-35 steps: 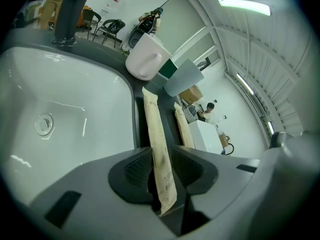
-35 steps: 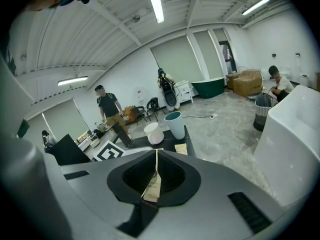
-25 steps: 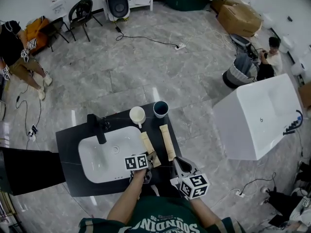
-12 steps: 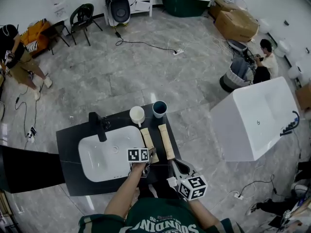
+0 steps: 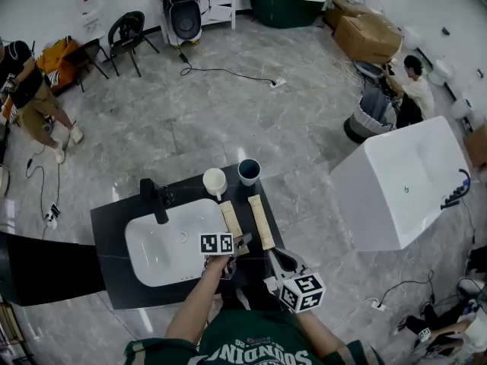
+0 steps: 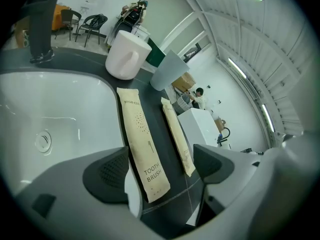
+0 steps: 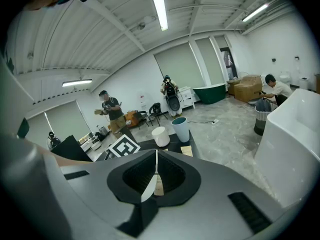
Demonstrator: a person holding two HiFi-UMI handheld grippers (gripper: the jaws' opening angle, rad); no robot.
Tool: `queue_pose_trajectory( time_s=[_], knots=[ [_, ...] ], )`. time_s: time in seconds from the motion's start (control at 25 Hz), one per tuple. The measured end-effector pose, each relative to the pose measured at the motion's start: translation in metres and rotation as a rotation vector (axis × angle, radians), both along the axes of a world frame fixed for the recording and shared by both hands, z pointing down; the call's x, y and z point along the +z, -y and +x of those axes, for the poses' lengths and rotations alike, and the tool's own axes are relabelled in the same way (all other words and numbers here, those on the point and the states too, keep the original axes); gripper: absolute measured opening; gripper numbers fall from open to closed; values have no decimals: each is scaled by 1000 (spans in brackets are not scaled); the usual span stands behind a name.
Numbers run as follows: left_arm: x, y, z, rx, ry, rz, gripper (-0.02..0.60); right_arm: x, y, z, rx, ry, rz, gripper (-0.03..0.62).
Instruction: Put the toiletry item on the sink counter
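Note:
Two tan paper packets lie side by side on the dark sink counter (image 5: pixel 114 226), right of the basin. The left one, printed "tooth brush" (image 6: pixel 140 144) (image 5: pixel 230 223), rests flat with its near end between the fingers of my left gripper (image 6: pixel 160 166) (image 5: pixel 239 244). Those jaws are opening wide and neither pad touches the packet. The second packet (image 6: pixel 177 134) (image 5: pixel 261 220) lies just to the right. My right gripper (image 5: pixel 278 257) (image 7: pixel 156 176) hovers at the counter's front right corner, its pads together with nothing between them.
A white mug (image 5: pixel 215 181) and a grey-blue cup (image 5: pixel 251 171) stand at the counter's back edge. The white basin (image 5: pixel 163 245) with a black faucet (image 5: pixel 154 198) fills the counter's left. A white bathtub (image 5: pixel 403 185) stands to the right. People are at the room's edges.
My left gripper's jaws have spread apart around the toothbrush packet, which now lies free on the counter. The right gripper has hardly moved.

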State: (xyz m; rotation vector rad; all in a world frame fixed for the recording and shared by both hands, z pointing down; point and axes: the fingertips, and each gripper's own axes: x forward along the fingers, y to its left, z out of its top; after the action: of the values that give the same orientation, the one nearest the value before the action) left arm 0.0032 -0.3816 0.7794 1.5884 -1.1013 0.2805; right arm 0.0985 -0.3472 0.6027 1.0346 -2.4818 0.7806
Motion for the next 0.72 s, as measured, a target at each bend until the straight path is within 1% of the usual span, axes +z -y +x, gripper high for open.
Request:
queue_pose_trajectory(
  time_s=[0.16, 0.2, 0.24, 0.28, 0.32, 0.36, 0.4, 0.48, 0.6, 0.72],
  knots=[
    [-12, -6, -20, -26, 67, 86, 395, -1, 0, -5, -7, -3, 10, 43],
    [-18, -10, -27, -32, 83, 111, 332, -2, 0, -7, -9, -5, 16, 43],
    [-24, -14, -34, -46, 103, 146, 188, -3, -1, -9, -12, -6, 24, 43],
    [-33, -16, -41, -67, 122, 191, 95, -4, -2, -12, -15, -6, 33, 43],
    [-43, -18, -48, -89, 136, 244, 24, -7, -4, -14, -17, -6, 42, 43],
    [-55, -20, -53, -109, 148, 302, 11, -9, -5, -17, -20, -7, 50, 43],
    [-67, -23, -59, -123, 162, 358, 11, -13, -7, -20, -22, -8, 59, 43],
    [-87, -31, -69, -136, 203, 439, 11, -20, -12, -28, -27, -9, 77, 43],
    [-111, -48, -83, -138, 270, 507, 9, -29, -21, -40, -37, -6, 103, 43],
    [-129, -67, -89, -114, 285, 540, 9, -36, -32, -54, -56, -6, 128, 43]
  ],
)
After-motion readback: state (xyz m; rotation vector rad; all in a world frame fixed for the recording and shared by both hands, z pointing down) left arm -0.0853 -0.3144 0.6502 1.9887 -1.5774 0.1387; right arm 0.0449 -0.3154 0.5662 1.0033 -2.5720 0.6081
